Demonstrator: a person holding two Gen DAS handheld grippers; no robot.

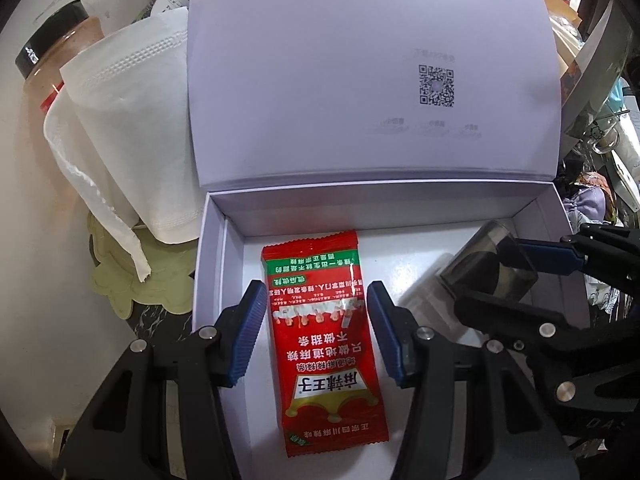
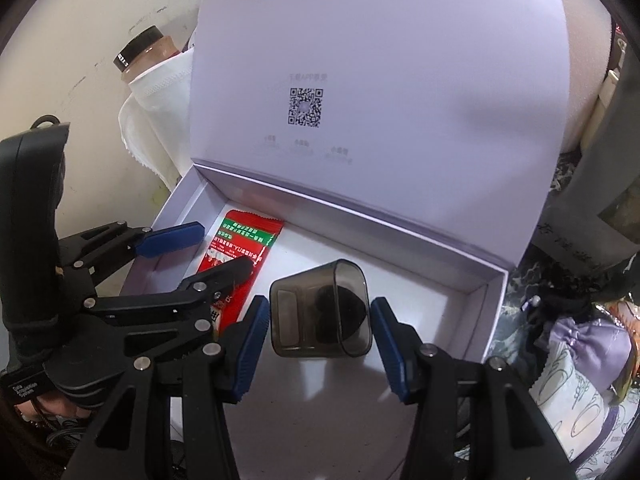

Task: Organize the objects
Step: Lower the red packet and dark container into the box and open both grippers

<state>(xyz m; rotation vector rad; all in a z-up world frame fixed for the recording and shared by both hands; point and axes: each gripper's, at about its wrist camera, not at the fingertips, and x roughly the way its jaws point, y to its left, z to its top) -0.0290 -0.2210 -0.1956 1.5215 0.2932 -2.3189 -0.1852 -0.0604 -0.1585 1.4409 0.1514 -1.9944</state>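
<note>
Left claw point(image 1: 317, 334) gapes over a red foil snack packet point(image 1: 324, 336) lying flat inside the white lidded cardboard box point(image 1: 210, 264); right claw point(image 2: 318, 344) gapes around a smoky translucent plastic case point(image 2: 320, 312).

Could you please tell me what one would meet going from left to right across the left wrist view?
Black-capped bottle → white tissue → red snack packet inside the white box → smoky plastic container between the right hand-held gripper's fingers.
</note>
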